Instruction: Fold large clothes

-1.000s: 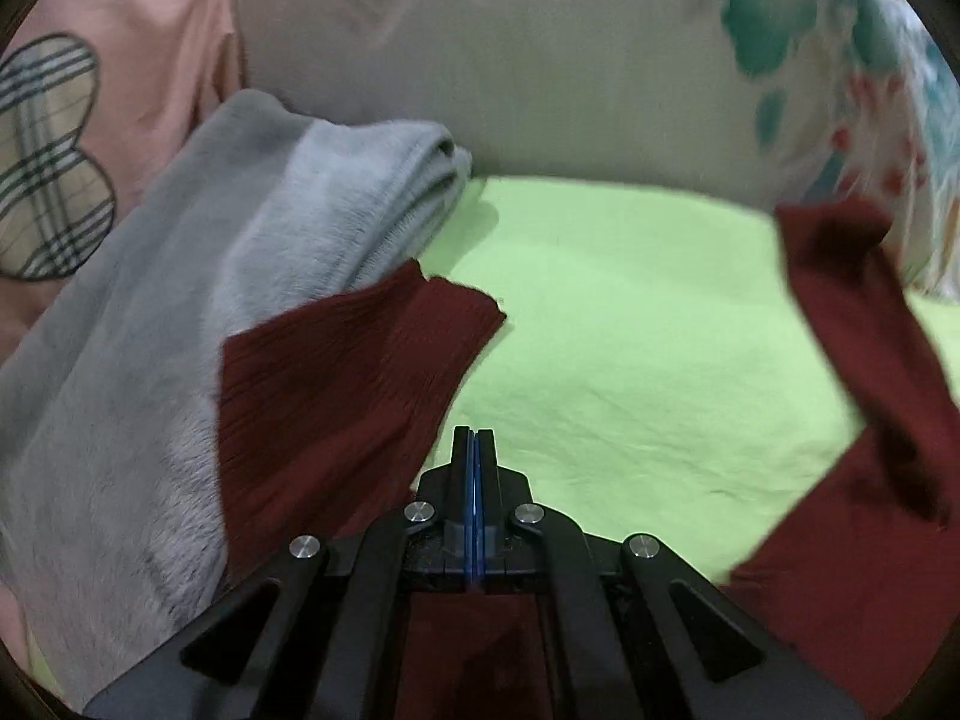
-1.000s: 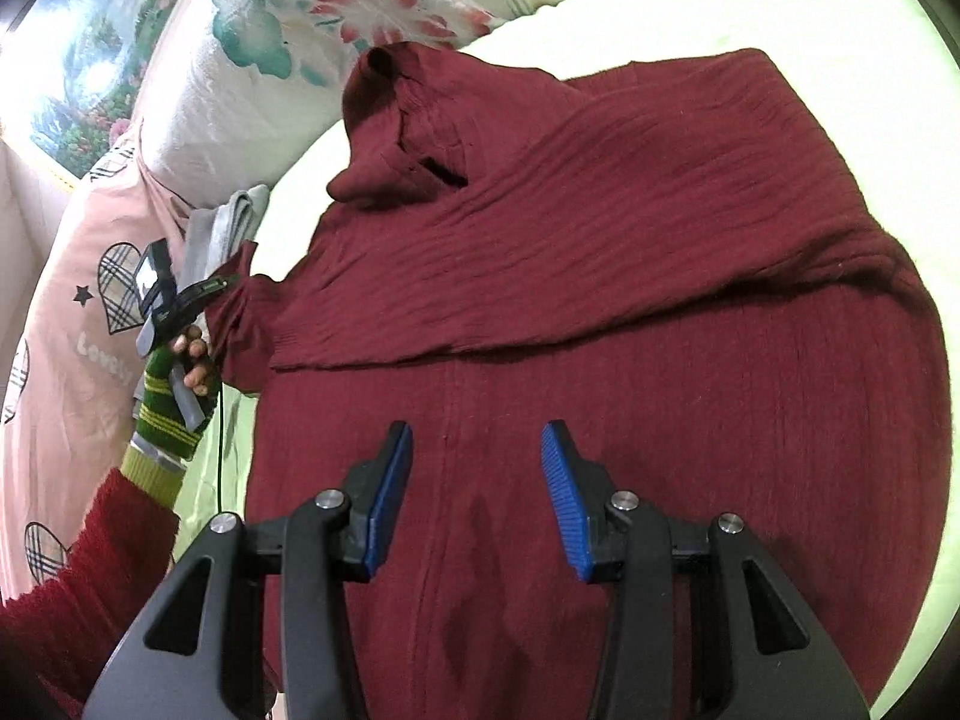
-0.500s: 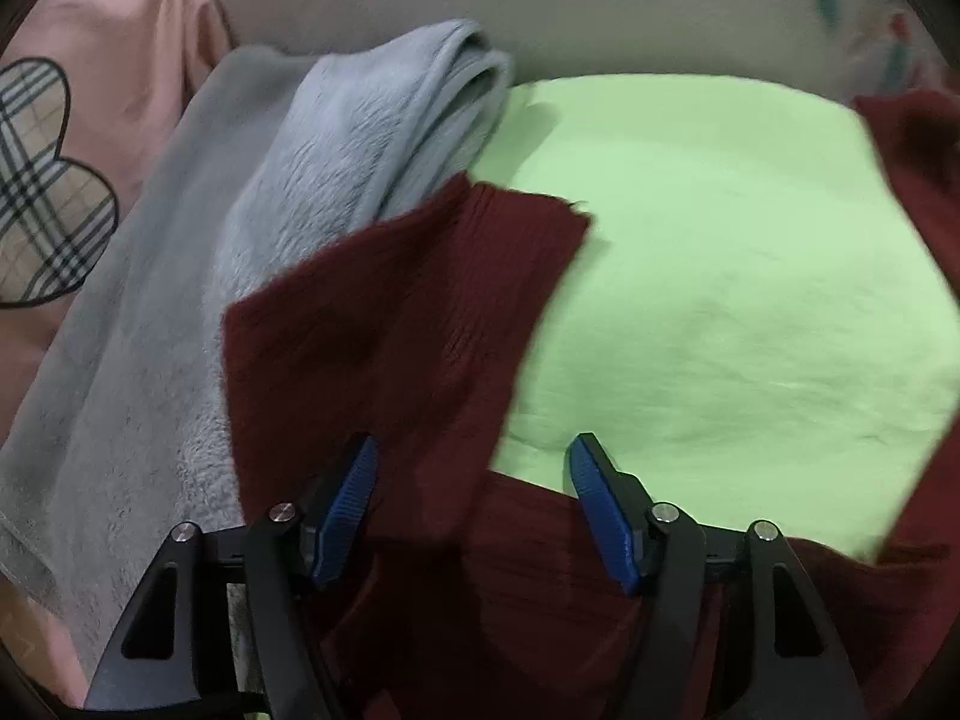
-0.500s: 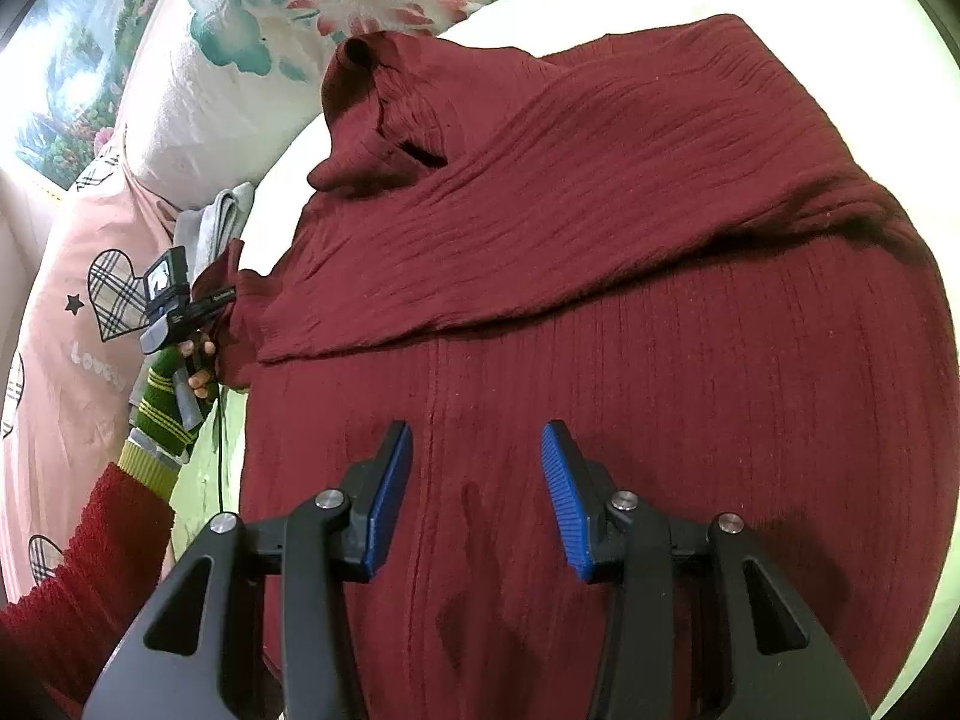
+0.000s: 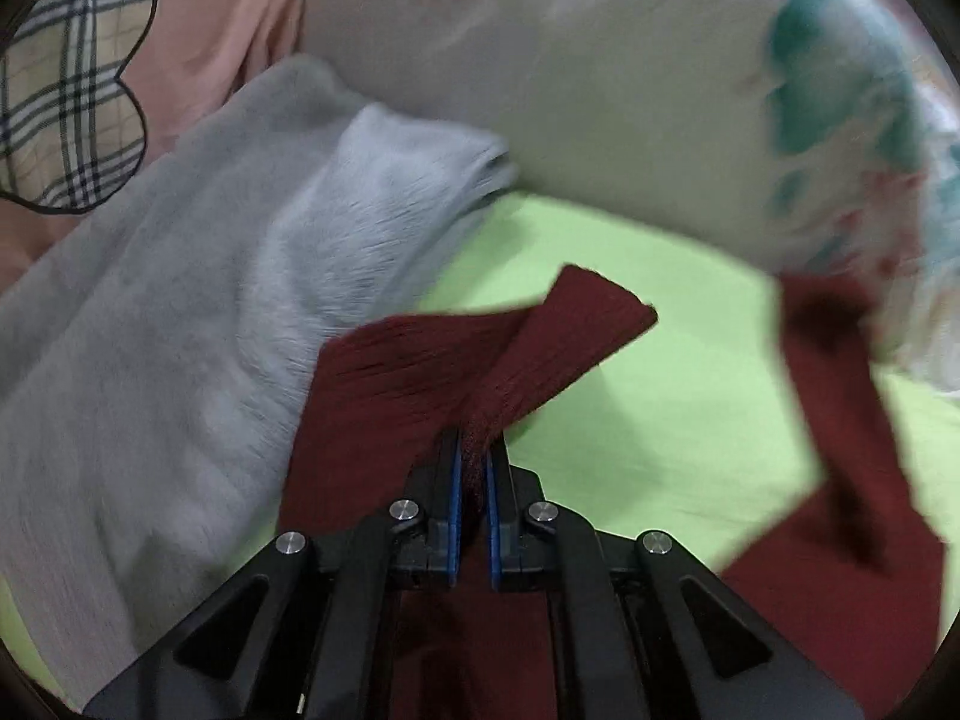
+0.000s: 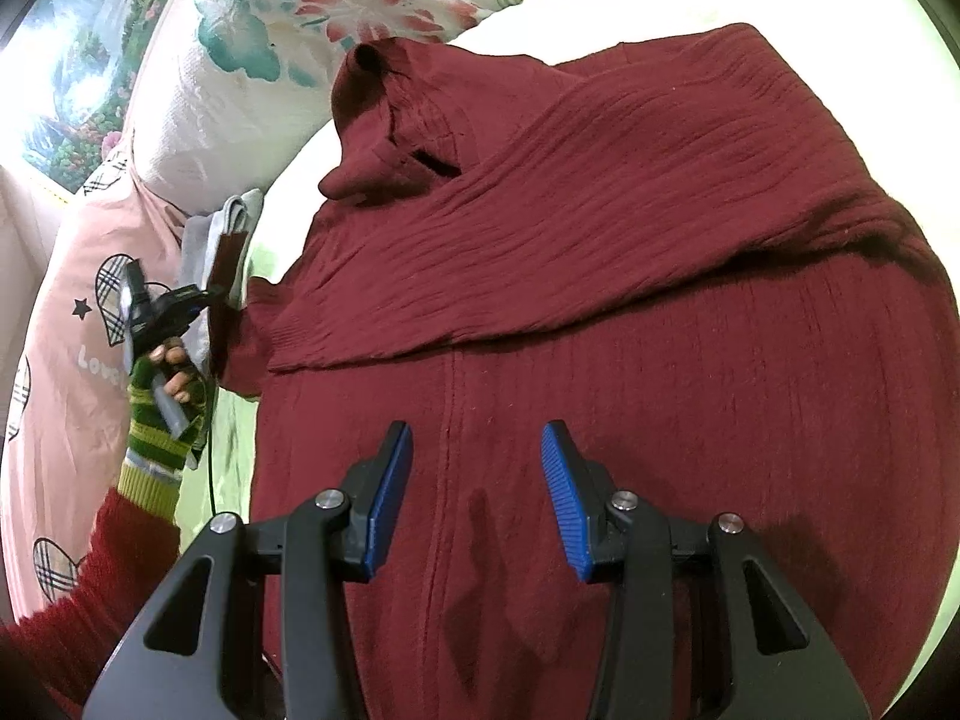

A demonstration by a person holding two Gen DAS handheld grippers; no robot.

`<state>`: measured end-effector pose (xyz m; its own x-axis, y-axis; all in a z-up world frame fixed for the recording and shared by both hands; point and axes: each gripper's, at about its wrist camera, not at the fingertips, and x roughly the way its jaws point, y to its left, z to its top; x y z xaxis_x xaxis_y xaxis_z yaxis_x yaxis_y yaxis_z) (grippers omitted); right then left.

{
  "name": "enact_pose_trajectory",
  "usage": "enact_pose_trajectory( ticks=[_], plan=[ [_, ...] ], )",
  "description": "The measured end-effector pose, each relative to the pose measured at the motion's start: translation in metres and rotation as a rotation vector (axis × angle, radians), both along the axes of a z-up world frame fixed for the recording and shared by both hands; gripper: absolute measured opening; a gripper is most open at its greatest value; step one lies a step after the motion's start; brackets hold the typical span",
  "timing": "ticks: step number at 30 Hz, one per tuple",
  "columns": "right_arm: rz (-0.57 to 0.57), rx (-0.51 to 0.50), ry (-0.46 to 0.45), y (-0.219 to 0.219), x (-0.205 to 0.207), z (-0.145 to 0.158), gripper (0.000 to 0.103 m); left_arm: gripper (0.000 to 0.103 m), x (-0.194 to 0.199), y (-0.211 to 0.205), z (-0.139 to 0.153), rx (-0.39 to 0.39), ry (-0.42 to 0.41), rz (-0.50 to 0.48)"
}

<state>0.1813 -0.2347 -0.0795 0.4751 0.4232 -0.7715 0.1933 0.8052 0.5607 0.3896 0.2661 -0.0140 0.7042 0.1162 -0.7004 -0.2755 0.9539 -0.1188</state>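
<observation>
A home bedroom: a bed with a lime-green sheet (image 5: 648,420), a white floral-print pillow (image 6: 288,54), a pink pillow with plaid hearts (image 5: 198,30) and a folded grey fleece blanket (image 5: 210,312).

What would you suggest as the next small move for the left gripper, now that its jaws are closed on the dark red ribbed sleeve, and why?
Probably carry the pinched dark red ribbed sleeve across onto the sweater body. The left gripper has just closed on the sleeve end, which sticks out beside the folded grey fleece blanket, while the other sleeve already lies folded across the chest. The right gripper hangs open above the body.
</observation>
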Motion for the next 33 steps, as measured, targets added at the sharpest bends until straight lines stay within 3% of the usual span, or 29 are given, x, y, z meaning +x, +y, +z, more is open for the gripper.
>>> enact_pose_trajectory(
  ticks=[4, 10, 14, 20, 23, 26, 27, 29, 30, 33],
  plan=[
    [-0.013, 0.007, -0.023, -0.003, -0.006, 0.006, 0.046, 0.004, -0.034, -0.056, 0.023, -0.086, -0.099, -0.125],
    [-0.048, 0.006, -0.046, -0.017, -0.018, 0.016, 0.046, 0.004, -0.074, -0.18, 0.029, -0.184, -0.149, -0.327],
    [-0.089, 0.008, -0.052, -0.031, -0.027, 0.017, 0.046, 0.004, -0.093, -0.271, 0.01, -0.184, -0.133, -0.443],
    [-0.143, 0.007, -0.05, -0.052, -0.035, 0.017, 0.046, 0.005, -0.079, -0.366, -0.048, -0.15, -0.02, -0.551],
    [-0.16, 0.001, -0.055, -0.058, -0.035, 0.019, 0.046, 0.006, -0.073, -0.391, -0.074, -0.112, 0.028, -0.582],
    [-0.182, 0.004, -0.06, -0.065, -0.03, 0.02, 0.046, 0.012, -0.077, -0.398, -0.082, -0.095, 0.053, -0.591],
    [-0.19, 0.006, -0.06, -0.067, -0.026, 0.02, 0.046, 0.017, -0.08, -0.397, -0.081, -0.102, 0.057, -0.595],
    [-0.191, 0.011, -0.058, -0.069, -0.019, 0.02, 0.048, 0.038, -0.095, -0.385, -0.076, -0.096, 0.054, -0.603],
    [-0.19, 0.015, -0.056, -0.069, -0.013, 0.02, 0.049, 0.054, -0.101, -0.378, -0.072, -0.082, 0.047, -0.594],
    [-0.183, 0.014, -0.064, -0.067, 0.004, 0.021, 0.053, 0.059, -0.127, -0.348, -0.064, -0.069, 0.018, -0.555]
  ],
)
